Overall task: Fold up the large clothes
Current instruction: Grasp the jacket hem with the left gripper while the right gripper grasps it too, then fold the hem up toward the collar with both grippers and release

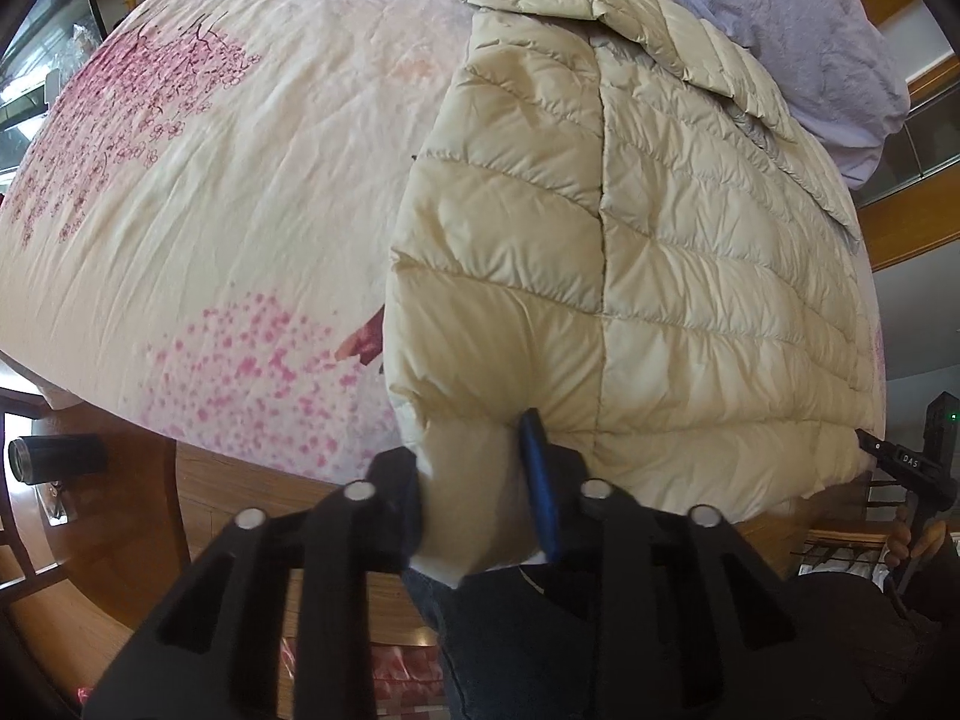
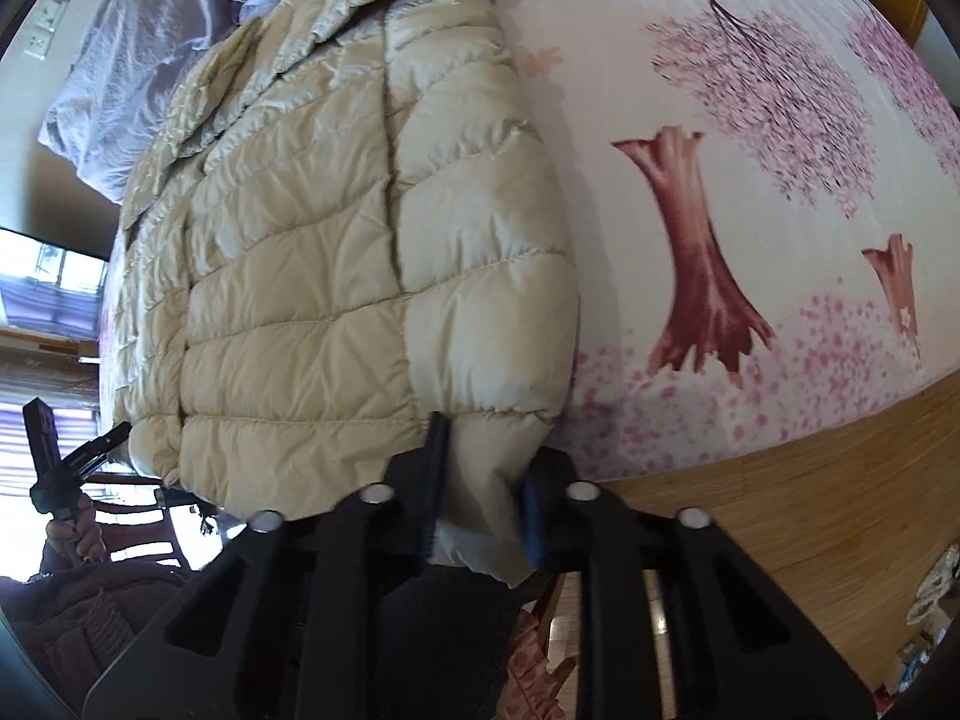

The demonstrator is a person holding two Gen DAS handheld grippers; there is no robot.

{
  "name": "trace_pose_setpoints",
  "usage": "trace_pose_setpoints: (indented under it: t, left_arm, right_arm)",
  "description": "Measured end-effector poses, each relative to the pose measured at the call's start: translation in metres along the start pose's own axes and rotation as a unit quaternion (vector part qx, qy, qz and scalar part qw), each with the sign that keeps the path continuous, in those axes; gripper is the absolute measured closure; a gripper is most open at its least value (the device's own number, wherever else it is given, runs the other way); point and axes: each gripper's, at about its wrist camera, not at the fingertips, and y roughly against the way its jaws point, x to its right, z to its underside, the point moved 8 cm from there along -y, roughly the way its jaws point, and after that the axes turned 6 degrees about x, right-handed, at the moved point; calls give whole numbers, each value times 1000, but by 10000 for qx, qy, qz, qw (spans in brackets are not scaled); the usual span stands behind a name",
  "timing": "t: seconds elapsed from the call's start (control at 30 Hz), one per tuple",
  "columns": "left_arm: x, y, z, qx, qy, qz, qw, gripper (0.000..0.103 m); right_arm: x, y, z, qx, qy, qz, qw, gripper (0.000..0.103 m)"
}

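Observation:
A cream quilted puffer jacket [image 1: 648, 252] lies on a bed, reaching from the near edge toward the far end. My left gripper [image 1: 474, 504] is shut on the jacket's near hem corner at the bed's edge. In the right wrist view the same jacket [image 2: 336, 252] fills the left half. My right gripper [image 2: 480, 510] is shut on the jacket's other near hem corner. The right gripper also shows in the left wrist view [image 1: 900, 462] at the far right; the left gripper shows in the right wrist view [image 2: 78, 456] at the far left.
The bed carries a cream sheet [image 1: 240, 192] printed with pink blossom trees [image 2: 702, 264]. A lilac blanket [image 1: 798, 30] lies bunched beyond the jacket. A wooden bed frame [image 2: 780, 510] runs along the near edge. Chairs [image 2: 138, 516] stand beside the bed.

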Motion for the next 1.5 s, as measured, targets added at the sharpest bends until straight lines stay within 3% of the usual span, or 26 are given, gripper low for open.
trace_pose_setpoints:
  t: [0.07, 0.27, 0.63, 1.1, 1.5]
  left_arm:
    - [4, 4, -3, 61, -34, 1, 10000, 90]
    - [9, 29, -23, 450, -80, -45, 9989, 97]
    - [34, 65, -91, 1171, -407, -205, 9921, 97]
    - [48, 54, -162, 1461, -663, -590, 9853, 97]
    - [63, 47, -252, 1922, -674, -737, 9763, 98]
  right_arm:
    - [-5, 5, -3, 105, 84, -40, 9999, 94]
    - [-11, 27, -22, 549, 126, -182, 9982, 96]
    - [-42, 54, -84, 1285, 478, -274, 9902, 97]
    - [-56, 47, -151, 1578, 649, -104, 9853, 97]
    - [-69, 35, -235, 1984, 589, -52, 9783, 97]
